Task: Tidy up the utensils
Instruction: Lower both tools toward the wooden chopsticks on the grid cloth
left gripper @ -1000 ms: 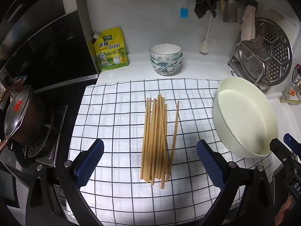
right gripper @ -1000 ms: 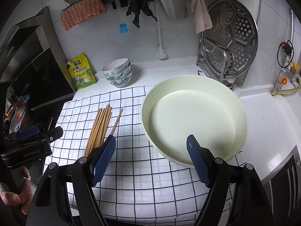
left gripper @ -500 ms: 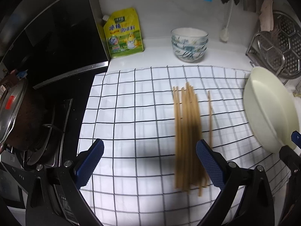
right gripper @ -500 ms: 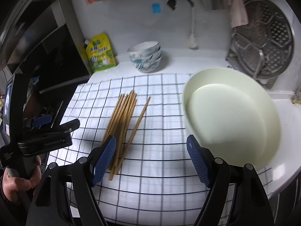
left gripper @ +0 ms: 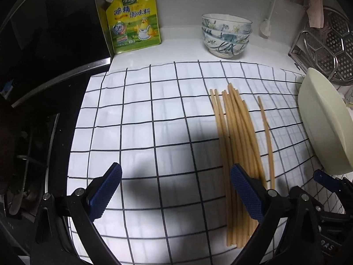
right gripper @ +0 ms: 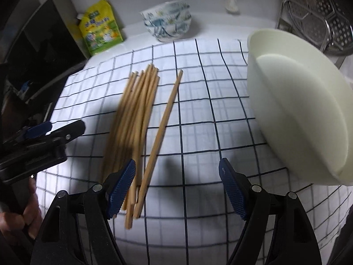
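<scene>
Both claws, left gripper (left gripper: 175, 194) and right gripper (right gripper: 177, 186), wide open, empty, above chopsticks (right gripper: 134, 119) on checked cloth (left gripper: 136, 132).

The left claw (left gripper: 175, 193) hangs low with its jaws spread wide and nothing between them; its blue ribbed pads (left gripper: 104, 195) face each other across the gap. The right claw (right gripper: 176, 186) is likewise spread wide and empty, blue pads (right gripper: 231, 190) well apart, black arms angling down out of view. In the right wrist view the left claw (right gripper: 64, 132) shows from the side at the left edge, with a hand (right gripper: 15, 212) wrapped around its black handle below.
</scene>
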